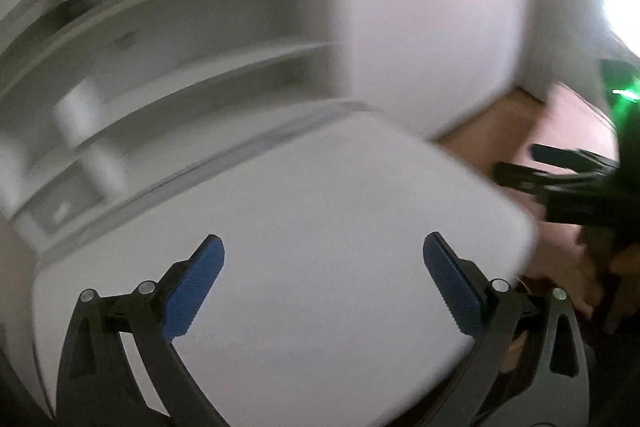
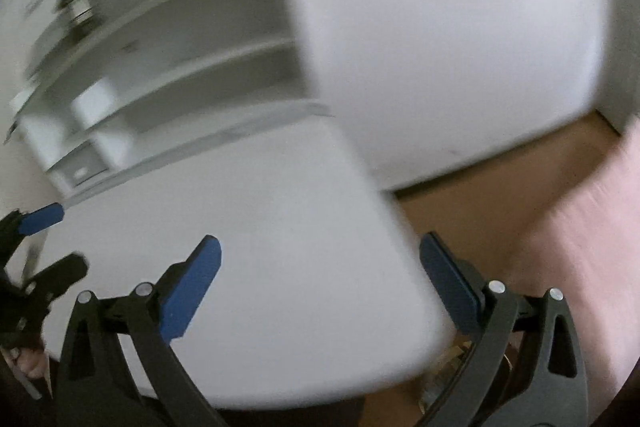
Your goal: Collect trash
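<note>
Trash is nowhere to be seen in either blurred view, so where it lies, which way it points and its long axis can't be told. Both the left gripper (image 1: 323,281) and the right gripper (image 2: 320,281) hang over the bare white table (image 1: 320,195) with jaws spread wide and nothing between them. Best bet now, I'd say: steady both hands, scan the brown floor (image 2: 500,183) and white shelves (image 2: 192,67), then approach square.

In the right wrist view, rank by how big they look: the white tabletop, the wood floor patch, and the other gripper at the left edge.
1. White tabletop, by far the largest.
2. Wood floor patch.
3. Left gripper, smallest, partly cut off at the edge.
The frame is blurred and fisheye, so apparent size only.
</note>
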A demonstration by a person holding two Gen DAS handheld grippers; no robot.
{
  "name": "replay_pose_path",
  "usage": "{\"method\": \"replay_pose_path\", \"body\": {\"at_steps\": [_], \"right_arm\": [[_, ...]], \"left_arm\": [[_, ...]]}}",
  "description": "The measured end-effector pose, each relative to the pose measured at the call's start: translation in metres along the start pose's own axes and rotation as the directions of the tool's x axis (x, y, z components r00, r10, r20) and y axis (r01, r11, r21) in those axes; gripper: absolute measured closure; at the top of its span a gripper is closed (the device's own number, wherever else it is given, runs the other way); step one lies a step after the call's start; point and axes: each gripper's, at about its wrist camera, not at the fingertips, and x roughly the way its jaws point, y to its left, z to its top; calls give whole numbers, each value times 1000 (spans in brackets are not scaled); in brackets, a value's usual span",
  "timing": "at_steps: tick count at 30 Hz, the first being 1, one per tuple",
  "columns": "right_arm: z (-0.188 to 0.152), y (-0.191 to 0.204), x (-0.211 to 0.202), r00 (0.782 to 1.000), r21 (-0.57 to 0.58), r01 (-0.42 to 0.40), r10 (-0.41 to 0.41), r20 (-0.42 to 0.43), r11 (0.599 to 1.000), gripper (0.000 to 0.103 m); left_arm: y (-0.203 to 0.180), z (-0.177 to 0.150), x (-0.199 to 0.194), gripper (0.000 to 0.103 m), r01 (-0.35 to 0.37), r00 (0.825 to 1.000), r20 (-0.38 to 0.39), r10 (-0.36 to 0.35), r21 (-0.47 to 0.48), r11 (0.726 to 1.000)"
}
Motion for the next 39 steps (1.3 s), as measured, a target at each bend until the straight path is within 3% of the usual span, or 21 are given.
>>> {"method": "replay_pose_path", "body": {"at_steps": [3, 8, 11, 18, 22, 28, 39], "right_arm": [[12, 53, 14, 996, -79, -90, 90, -3, 993, 7], [11, 107, 29, 989, -157, -149, 149, -8, 976, 7], [8, 119, 36, 989, -189, -149, 145, -34, 971, 7], [-3, 128, 41, 990, -215, -143, 138, -35, 966, 7], [-10, 134, 41, 990, -235, -142, 135, -47, 961, 7], [-11, 141, 26, 990, -256, -142, 142, -19, 956, 7], [-12, 141, 18, 990, -263, -141, 142, -15, 954, 7]], "left_arm": [[75, -26, -20, 6, -128, 992, -18, 127, -172, 977], [135, -56, -40, 6, -267, 963, -45, 264, -262, 927], [160, -74, -51, 6, -300, 953, -63, 296, -307, 903], [164, -85, -55, 6, -339, 939, -63, 337, -322, 884], [166, -87, -56, 6, -318, 947, -62, 316, -340, 885], [156, -81, -63, 6, -337, 938, -30, 346, -316, 887], [150, -81, -67, 6, -333, 938, -20, 345, -320, 887]]}}
